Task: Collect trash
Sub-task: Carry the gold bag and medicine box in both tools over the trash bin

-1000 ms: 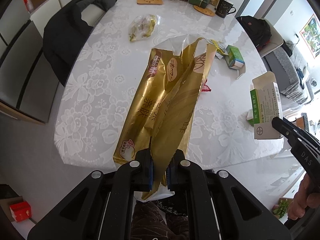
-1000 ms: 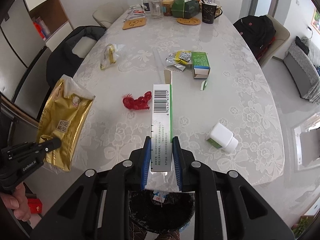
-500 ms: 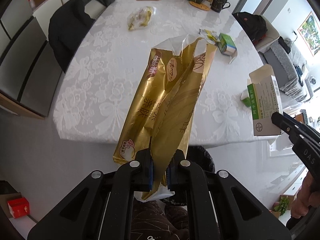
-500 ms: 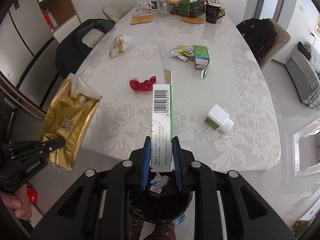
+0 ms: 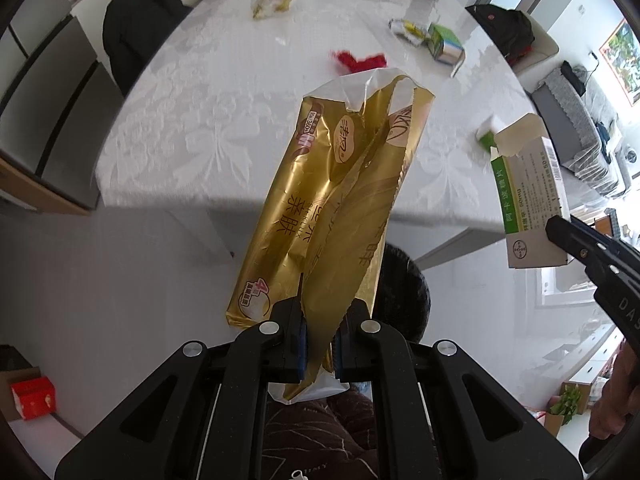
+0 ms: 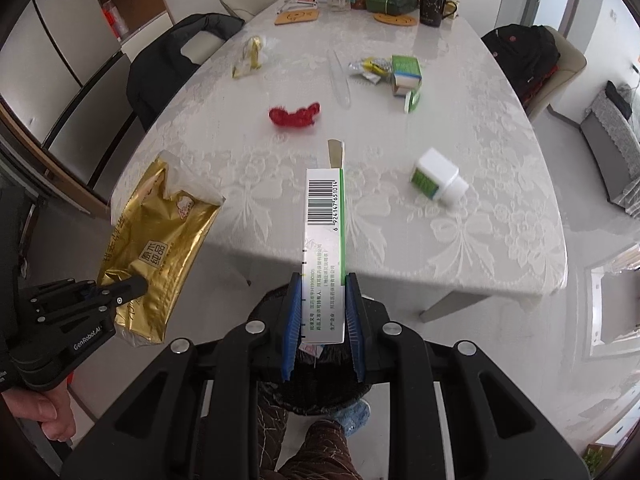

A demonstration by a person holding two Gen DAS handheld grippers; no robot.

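Both hands loaded, over the bin

Our left gripper (image 5: 319, 338) is clamped on the gold wrapper (image 5: 336, 200) and our right gripper (image 6: 322, 312) pinches the medicine box (image 6: 324, 248); both hang above the black bin (image 6: 316, 376) (just off the table edge). We should centre each over its mouth before letting go.

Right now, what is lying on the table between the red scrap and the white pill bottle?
Nothing: in the right wrist view, only bare lace tablecloth stretches from the red scrap to the white pill bottle.
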